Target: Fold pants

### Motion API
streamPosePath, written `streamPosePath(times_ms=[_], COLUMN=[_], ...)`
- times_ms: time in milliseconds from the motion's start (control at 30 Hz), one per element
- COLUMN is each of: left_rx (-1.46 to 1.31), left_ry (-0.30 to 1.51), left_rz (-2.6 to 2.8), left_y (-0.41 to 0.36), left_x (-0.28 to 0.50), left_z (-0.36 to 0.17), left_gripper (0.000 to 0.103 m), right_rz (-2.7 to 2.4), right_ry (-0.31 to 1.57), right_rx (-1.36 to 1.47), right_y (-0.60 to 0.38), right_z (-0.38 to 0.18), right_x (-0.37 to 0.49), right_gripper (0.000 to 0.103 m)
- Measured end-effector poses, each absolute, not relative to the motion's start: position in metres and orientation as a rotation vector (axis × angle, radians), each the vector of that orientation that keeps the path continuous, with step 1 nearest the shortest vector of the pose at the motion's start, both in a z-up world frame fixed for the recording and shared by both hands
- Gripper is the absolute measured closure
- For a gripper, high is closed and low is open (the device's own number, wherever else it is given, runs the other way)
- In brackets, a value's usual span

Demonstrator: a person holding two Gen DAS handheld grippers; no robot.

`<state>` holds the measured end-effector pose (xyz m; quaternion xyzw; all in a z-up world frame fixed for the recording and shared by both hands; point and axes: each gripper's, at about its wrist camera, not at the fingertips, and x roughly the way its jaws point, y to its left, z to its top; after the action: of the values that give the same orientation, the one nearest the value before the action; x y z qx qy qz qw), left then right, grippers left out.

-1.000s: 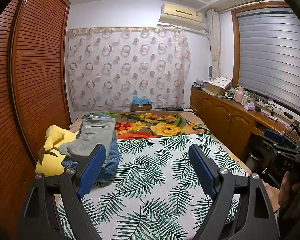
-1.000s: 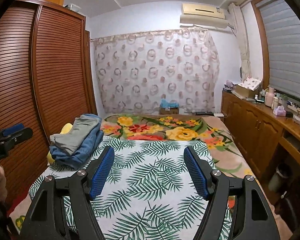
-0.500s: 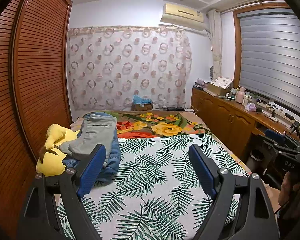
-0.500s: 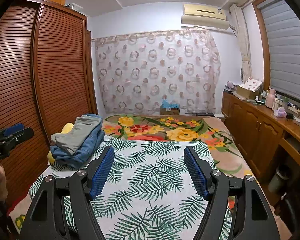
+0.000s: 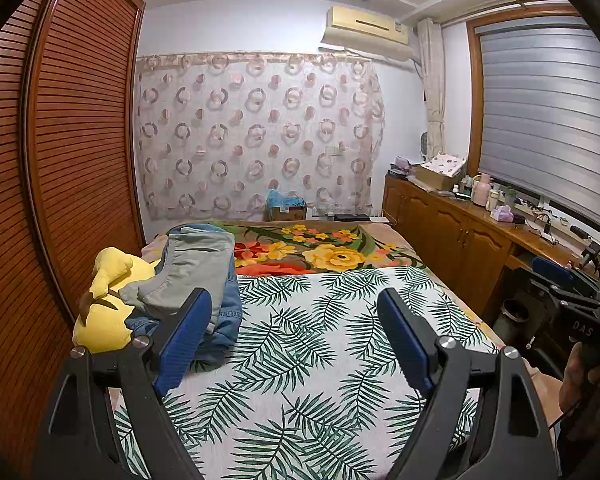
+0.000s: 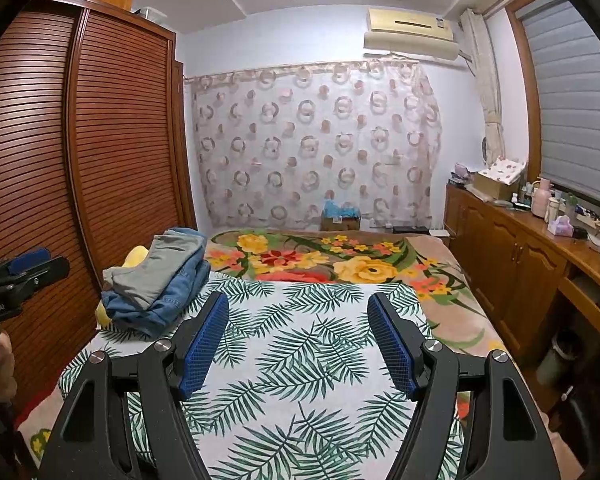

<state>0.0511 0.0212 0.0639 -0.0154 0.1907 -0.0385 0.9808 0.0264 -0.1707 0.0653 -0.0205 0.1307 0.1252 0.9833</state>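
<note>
Left gripper (image 5: pixel 294 304): its jaws stood wide apart with nothing between them; the blue pads (image 5: pixel 182 344) hung above the leaf-print sheet, touching no cloth.
Right gripper (image 6: pixel 298 306): its jaws were likewise spread and empty, the blue ribbed pads (image 6: pixel 204 348) poised over the same sheet.
Gripper frames: black arms with silver bolts filled the lower part of each wrist view.
Leaf-print sheet (image 6: pixel 300 360): white with green palm fronds, it lay flat over the near half of the bed, bare under both grippers.
Pants (image 6: pixel 156 276): folded and stacked at the left edge of the bed, a grey pair on top of blue denim; in the left wrist view the stack (image 5: pixel 198 276) sat just behind the left pad, apart from it.
Yellow plush toy (image 5: pixel 104 304): it lay against the left side of the stack, partly under it, beside the wardrobe.
Floral blanket (image 5: pixel 320 252): it covered the far half of the bed, beyond the sheet.
Slatted wardrobe (image 6: pixel 112 152): brown, along the left wall.
Patterned curtain (image 6: pixel 316 148): it hung across the far wall, under an air conditioner (image 6: pixel 410 36).
Wooden cabinet (image 5: pixel 452 232): it ran along the right wall below a window blind, bottles and boxes on top.
Other hand: each view showed the other gripper at its edge, held by a hand (image 5: pixel 578 380).
</note>
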Motion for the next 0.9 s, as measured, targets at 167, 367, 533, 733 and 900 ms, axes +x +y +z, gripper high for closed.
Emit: streamPosePath(times_ms=[167,367,533,733,900], left_rx=[-0.031,-0.029,-0.029,-0.029,-0.028], left_ry=[0.383,0.390,0.385,0.386,0.385], left_rz=[-0.081,-0.081,-0.078,-0.079,-0.079], left_y=[0.0211,0.0255,0.0255,0.0255,0.0255], left_x=[0.0495,0.0450,0.0461,0.0461,0.0460], left_z=[0.0634,0.0591,0.0579,0.0579,0.0579], left_gripper=[0.018,0.018,0.018,0.018,0.018], right_rz=[0.257,0.258,0.259,0.258,0.257], right_ry=[0.266,0.267,0.269,0.262,0.261], right_rx=[-0.042,-0.048,-0.048,-0.046,-0.047], right_y=[-0.1720,-0.1737,-0.1730,-0.1742,-0.1734], right_z=[0.0649,0.0649,0.0645,0.0645,0.0637], right_x=[0.0276,0.0299,0.0308,0.0293,0.0297], right_gripper=[0.029,0.029,0.029,0.029,0.029])
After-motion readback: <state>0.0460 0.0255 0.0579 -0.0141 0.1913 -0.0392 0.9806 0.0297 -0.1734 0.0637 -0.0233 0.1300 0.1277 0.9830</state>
